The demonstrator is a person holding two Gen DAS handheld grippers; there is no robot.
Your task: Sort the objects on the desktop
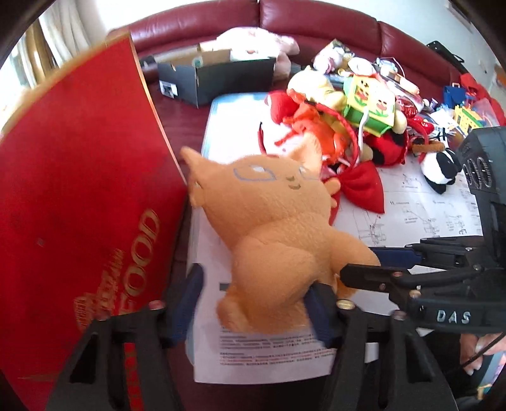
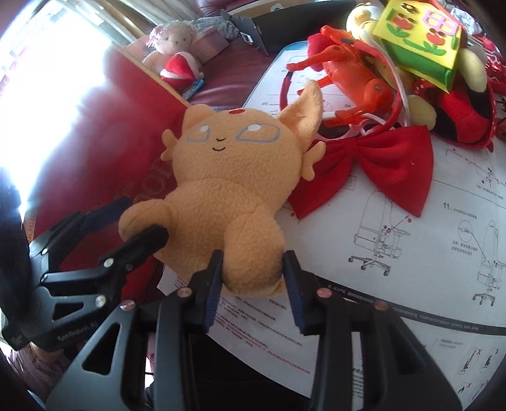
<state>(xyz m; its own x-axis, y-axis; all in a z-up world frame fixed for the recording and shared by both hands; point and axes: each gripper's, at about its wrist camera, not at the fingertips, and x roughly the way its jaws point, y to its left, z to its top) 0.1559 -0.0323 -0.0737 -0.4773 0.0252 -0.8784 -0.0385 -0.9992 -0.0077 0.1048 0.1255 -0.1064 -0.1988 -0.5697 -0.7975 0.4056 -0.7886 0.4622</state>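
Note:
An orange plush cat (image 1: pixel 278 227) lies on a white instruction sheet (image 1: pixel 240 357), beside a red gift box (image 1: pixel 79 189). My right gripper (image 2: pixel 254 284) is shut on one leg of the plush cat (image 2: pixel 234 177); it also shows in the left wrist view (image 1: pixel 373 267), coming in from the right. My left gripper (image 1: pixel 253 303) is open, its jaws standing either side of the plush's lower body with room on the left side. It shows in the right wrist view (image 2: pixel 136 221) with one finger against the plush's other leg.
A heap of toys lies at the back right: a red bow (image 2: pixel 379 164), an orange plastic toy (image 2: pixel 351 72), a yellow-green felt house (image 2: pixel 420 38) and a panda plush (image 1: pixel 441 170). A dark open box (image 1: pixel 215 76) stands behind. A maroon sofa (image 1: pixel 316 22) rings the table.

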